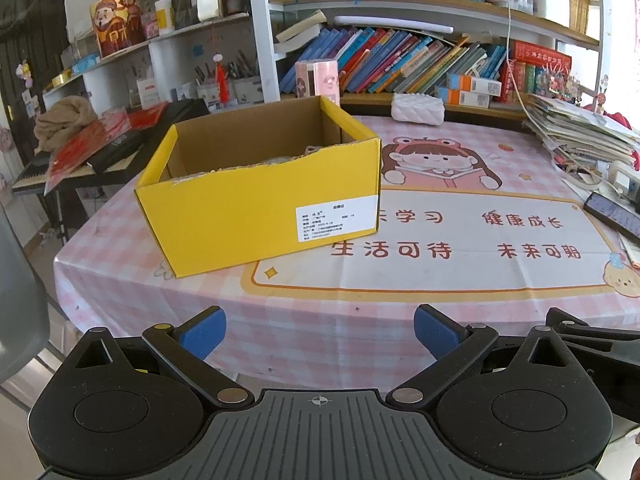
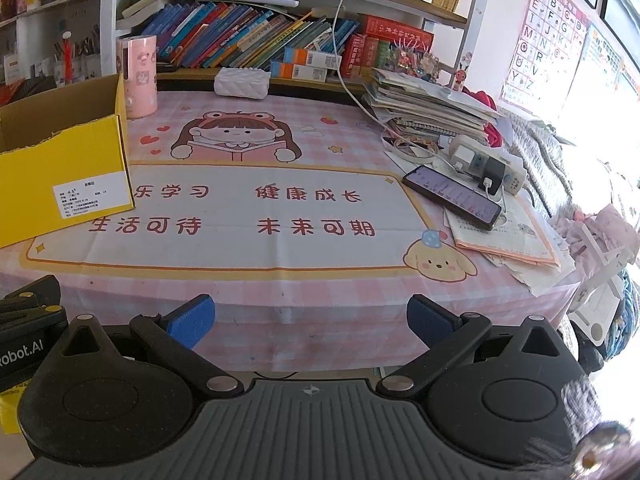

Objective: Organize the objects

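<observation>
Yellow cardboard box (image 1: 260, 200), open at the top and bearing a white label on its near face, is sitting on the pink checked tablecloth (image 1: 360, 332) at centre-left of the left wrist frame; in the right wrist view the same box is lying at the left edge. Something pale is showing inside over the torn front rim, though what it is cannot be made out. Left gripper (image 1: 320, 334) is hovering at the bottom of its frame, near the table's front edge, its blue-padded fingers (image 1: 204, 332) spread wide and holding nothing. Right gripper (image 2: 311, 322) is hovering likewise at the bottom of its frame, fingers (image 2: 192, 320) spread apart and empty. A pink cylindrical container (image 2: 138, 76) is standing upright just behind the box's far corner. A white quilted pouch (image 2: 242, 83) is lying at the back of the table, below the bookshelf (image 2: 280, 44). At right of the right wrist frame, a dark phone (image 2: 452, 196) is resting on loose papers (image 2: 516, 236), beside a power strip (image 2: 488, 164) and a stack of booklets (image 2: 428, 108).
</observation>
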### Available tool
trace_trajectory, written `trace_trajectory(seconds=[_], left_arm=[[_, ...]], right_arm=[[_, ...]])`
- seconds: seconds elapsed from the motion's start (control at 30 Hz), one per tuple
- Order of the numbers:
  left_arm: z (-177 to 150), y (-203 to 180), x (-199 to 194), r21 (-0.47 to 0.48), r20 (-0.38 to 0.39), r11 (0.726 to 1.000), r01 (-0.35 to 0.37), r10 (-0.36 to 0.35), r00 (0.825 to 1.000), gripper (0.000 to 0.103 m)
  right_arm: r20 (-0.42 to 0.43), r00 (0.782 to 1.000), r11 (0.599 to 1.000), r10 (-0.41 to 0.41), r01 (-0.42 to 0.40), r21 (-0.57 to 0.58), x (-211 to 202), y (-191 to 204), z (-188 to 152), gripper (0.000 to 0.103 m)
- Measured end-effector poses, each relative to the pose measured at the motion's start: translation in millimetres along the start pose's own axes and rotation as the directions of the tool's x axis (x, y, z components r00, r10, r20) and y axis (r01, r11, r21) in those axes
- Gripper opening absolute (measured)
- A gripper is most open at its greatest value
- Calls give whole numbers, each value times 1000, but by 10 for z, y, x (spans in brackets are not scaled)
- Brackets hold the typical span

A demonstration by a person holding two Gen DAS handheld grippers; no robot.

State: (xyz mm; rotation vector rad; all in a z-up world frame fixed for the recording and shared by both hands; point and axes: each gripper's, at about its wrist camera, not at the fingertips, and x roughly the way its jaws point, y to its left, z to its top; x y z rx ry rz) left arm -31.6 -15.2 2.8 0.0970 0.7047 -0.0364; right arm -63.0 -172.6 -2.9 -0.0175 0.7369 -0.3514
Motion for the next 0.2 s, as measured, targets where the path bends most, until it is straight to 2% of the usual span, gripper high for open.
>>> trace_trajectory(seconds=[0.2], left_arm=[[22,17,28,-5,1,1000,4,-4,1000,101]], right_arm=[[-5,1000,1000,0,0,-10,33,23,29,103]])
